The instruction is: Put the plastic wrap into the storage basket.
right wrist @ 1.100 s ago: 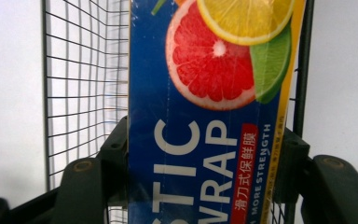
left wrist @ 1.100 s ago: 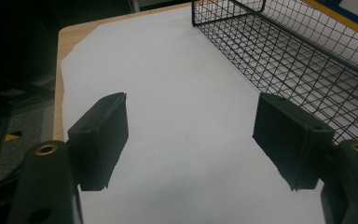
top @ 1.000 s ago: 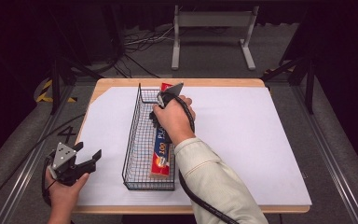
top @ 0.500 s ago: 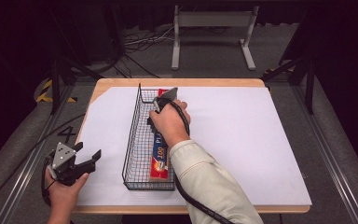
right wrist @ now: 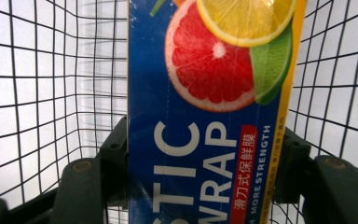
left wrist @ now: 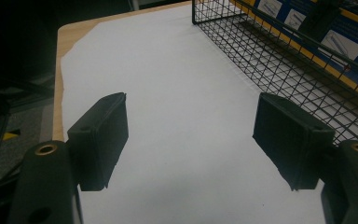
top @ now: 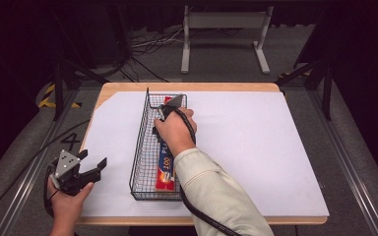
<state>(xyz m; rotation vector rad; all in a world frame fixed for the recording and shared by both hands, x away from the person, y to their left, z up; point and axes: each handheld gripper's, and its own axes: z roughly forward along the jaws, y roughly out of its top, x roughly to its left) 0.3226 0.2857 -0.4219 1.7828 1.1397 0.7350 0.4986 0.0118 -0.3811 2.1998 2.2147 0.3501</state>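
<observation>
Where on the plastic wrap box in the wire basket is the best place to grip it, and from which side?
Grip the plastic wrap box across its narrow width, coming from above: it lies flat lengthwise in the wire basket, whose walls block side approaches. The right gripper already straddles its long edges.

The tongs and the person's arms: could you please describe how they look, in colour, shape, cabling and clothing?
Both tongs are black. The left tongs carry a grey three-cornered plate on top; their jaws end in flat, rectangular black pads, with brass-coloured fasteners at the jaw bases. A black cable trails from the right tongs along a pale beige long sleeve. The left hand shows no sleeve.
</observation>
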